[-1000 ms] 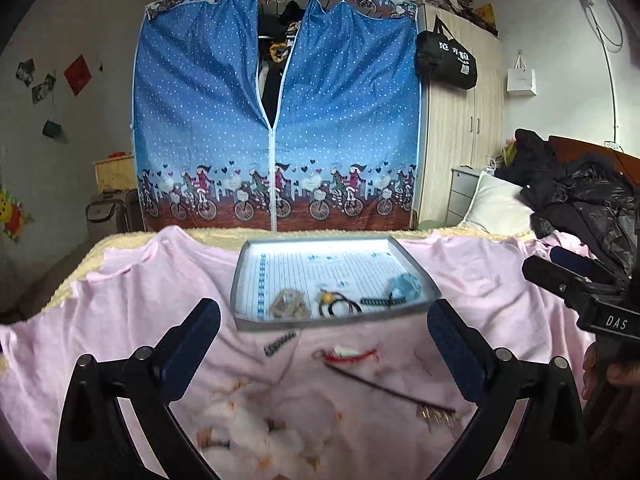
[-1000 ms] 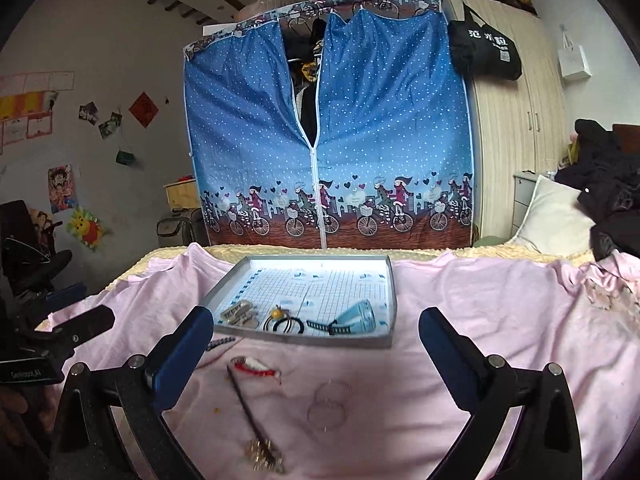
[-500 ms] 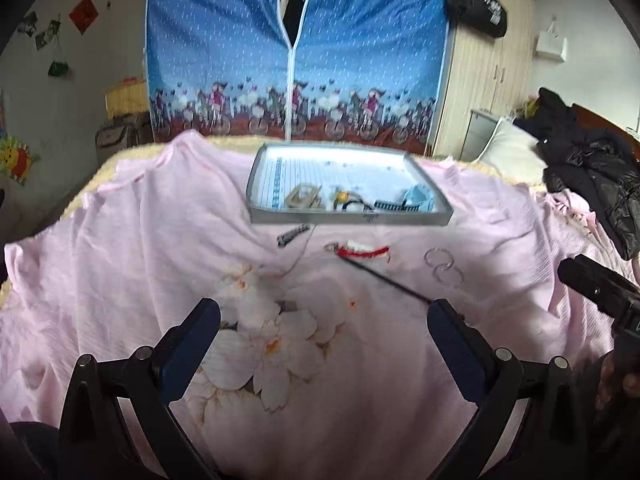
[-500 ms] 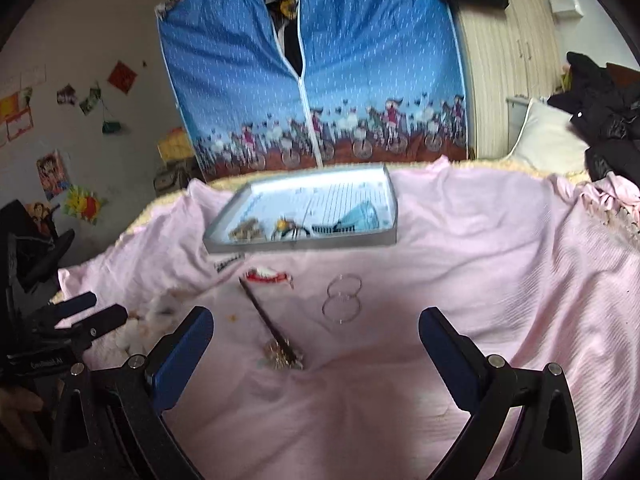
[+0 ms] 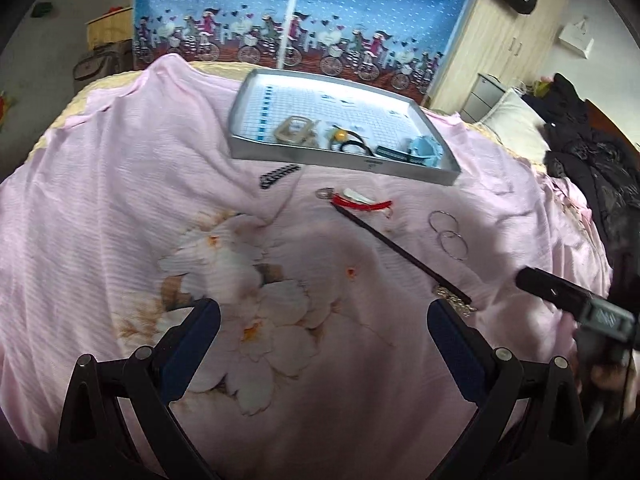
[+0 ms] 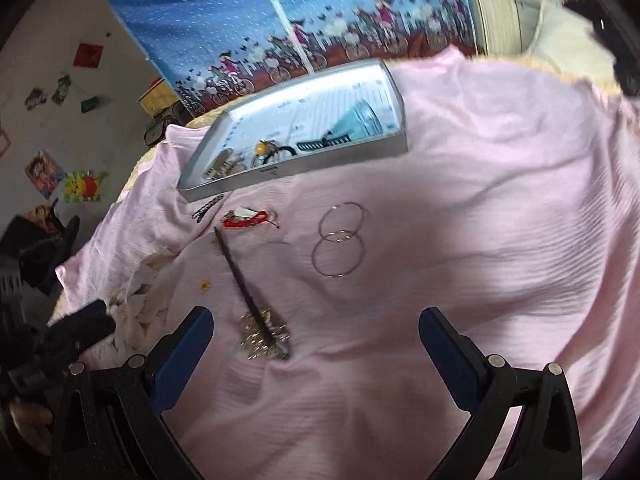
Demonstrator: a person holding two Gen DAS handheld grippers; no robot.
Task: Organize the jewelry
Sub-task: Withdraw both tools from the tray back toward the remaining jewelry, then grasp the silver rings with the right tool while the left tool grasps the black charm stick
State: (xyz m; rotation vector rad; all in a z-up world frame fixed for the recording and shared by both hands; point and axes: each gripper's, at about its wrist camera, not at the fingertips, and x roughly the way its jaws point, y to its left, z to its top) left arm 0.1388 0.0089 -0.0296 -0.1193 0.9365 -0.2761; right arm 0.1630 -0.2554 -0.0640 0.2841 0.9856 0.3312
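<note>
Hovering above bed: left gripper (image 5: 324, 336) and right gripper (image 6: 316, 340), jaws spread, empty. Tray (image 6: 320, 162) upper centre collects sorted pieces; hair stick (image 6: 244, 280), hoops (image 6: 340, 240) loose below, awaiting pickup.

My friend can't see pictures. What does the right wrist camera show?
A pink sheet holds loose jewelry: two silver hoops, a dark hair stick with a sparkly end, a red bracelet and a black clip. Behind them sits a grey tray of trinkets. The right gripper has its jaws open and empty.
</note>
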